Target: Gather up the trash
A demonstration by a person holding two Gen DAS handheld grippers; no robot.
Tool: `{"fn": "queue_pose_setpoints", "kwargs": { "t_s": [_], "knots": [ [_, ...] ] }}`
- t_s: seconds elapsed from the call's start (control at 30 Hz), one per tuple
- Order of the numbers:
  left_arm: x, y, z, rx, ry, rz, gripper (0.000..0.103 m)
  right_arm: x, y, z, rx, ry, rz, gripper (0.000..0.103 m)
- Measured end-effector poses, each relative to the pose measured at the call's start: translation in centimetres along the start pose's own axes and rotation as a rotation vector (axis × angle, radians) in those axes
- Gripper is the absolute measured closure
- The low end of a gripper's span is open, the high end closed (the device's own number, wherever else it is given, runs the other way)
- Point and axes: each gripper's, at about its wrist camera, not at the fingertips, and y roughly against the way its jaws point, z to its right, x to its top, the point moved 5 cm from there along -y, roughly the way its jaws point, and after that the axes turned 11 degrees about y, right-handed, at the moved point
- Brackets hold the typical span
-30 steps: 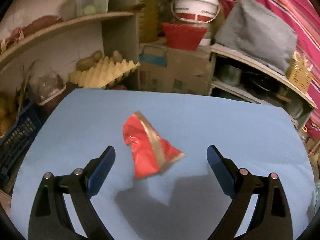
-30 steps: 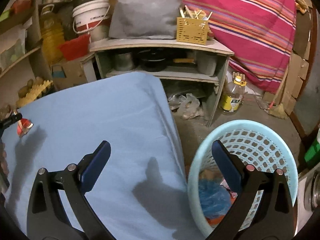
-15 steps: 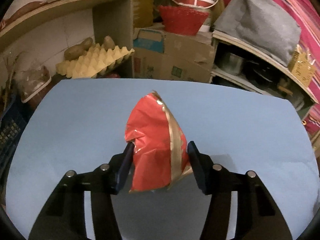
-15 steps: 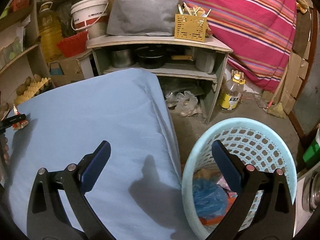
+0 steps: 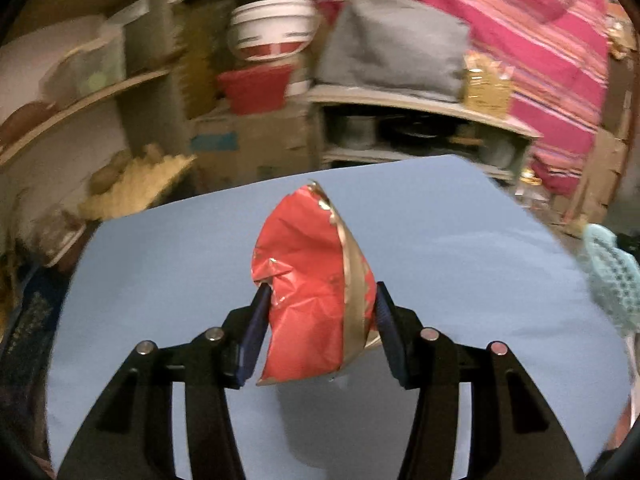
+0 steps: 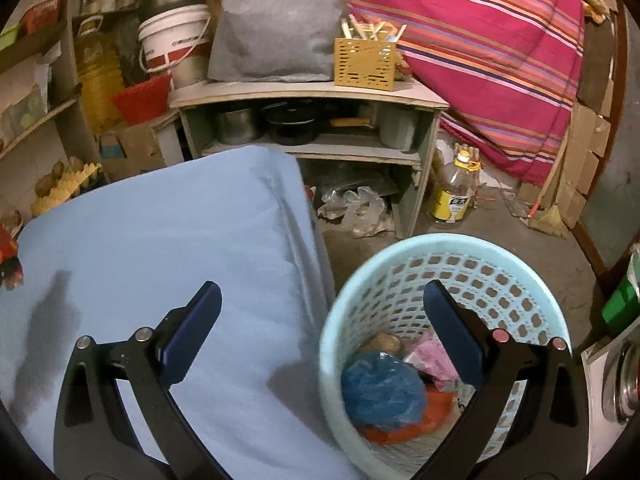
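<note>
My left gripper [image 5: 320,300] is shut on a crumpled red and gold snack wrapper [image 5: 312,280] and holds it up above the blue-covered table [image 5: 460,248]. The wrapper also shows at the far left edge of the right wrist view [image 6: 9,258]. My right gripper [image 6: 322,304] is open and empty, over the table's right edge and the rim of a light blue mesh trash basket [image 6: 404,252]. The basket stands on the floor beside the table and holds a blue bag, an orange wrapper and a pink piece. Its rim shows at the right of the left wrist view [image 5: 612,272].
A low shelf unit [image 6: 312,96] with pots, a grey bundle and a yellow holder stands behind the table. A plastic bottle [image 6: 454,192] and loose bags lie on the floor. Egg trays [image 6: 64,188], buckets and boxes crowd the left shelves.
My left gripper closed on the wrapper, lifted it off the table and swung to the right, so the basket now shows. The right gripper has drifted a little toward the basket.
</note>
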Motion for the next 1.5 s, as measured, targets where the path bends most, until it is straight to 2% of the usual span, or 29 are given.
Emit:
{"fn": "queue_pose_setpoints", "kwargs": {
  "t_s": [0.1,0.2,0.37,0.57,0.7,0.77,0.9,1.0,1.03,1.1,1.13,1.17,1.33,1.5],
  "knots": [
    [-0.2,0.9,5.7,-0.080,-0.041,0.020,0.052,-0.6,1.1,1.9,-0.008,-0.032,0.011,0.005],
    [-0.4,1.3,11.3,-0.129,-0.086,0.049,0.052,-1.3,2.1,4.1,-0.026,-0.051,0.021,0.005],
    [-1.2,0.4,19.9,-0.217,-0.118,0.053,0.052,-3.1,3.4,8.4,-0.067,-0.087,0.020,0.005],
    [-2.6,-1.5,29.9,-0.343,-0.143,0.001,0.052,-5.5,5.4,13.8,-0.142,-0.144,0.013,0.005],
    [-3.2,-2.8,34.6,-0.389,-0.160,-0.031,0.052,-7.0,6.4,17.2,-0.194,-0.204,0.003,0.005],
    [-3.8,-3.8,37.1,-0.406,-0.171,-0.061,0.052,-7.5,6.7,18.2,-0.190,-0.236,0.005,0.005],
    [-5.4,-5.4,40.0,-0.409,-0.188,-0.097,0.051,-7.9,7.3,19.6,-0.190,-0.279,0.013,0.005],
    [-6.4,-6.6,41.7,-0.389,-0.237,-0.118,0.050,-8.2,7.1,20.2,-0.220,-0.288,-0.006,0.005],
    [-6.6,-6.8,41.9,-0.383,-0.245,-0.122,0.049,-8.2,7.0,20.4,-0.222,-0.292,-0.011,0.005],
    [-6.8,-7.2,42.2,-0.381,-0.254,-0.149,0.039,-8.5,7.0,20.7,-0.216,-0.307,-0.015,0.005],
    [-6.9,-7.3,42.1,-0.370,-0.255,-0.159,0.028,-8.4,6.9,20.9,-0.214,-0.313,-0.016,0.005],
    [-6.8,-7.1,41.7,-0.361,-0.251,-0.149,0.024,-8.5,6.9,20.9,-0.211,-0.316,-0.017,0.005],
    [-6.6,-5.8,39.4,-0.337,-0.247,-0.140,0.022,-8.4,6.3,20.5,-0.193,-0.313,-0.028,0.005],
    [-5.7,-2.9,34.8,-0.284,-0.198,-0.073,0.017,-7.8,5.9,18.3,-0.135,-0.286,-0.021,0.005]
  ]
}}
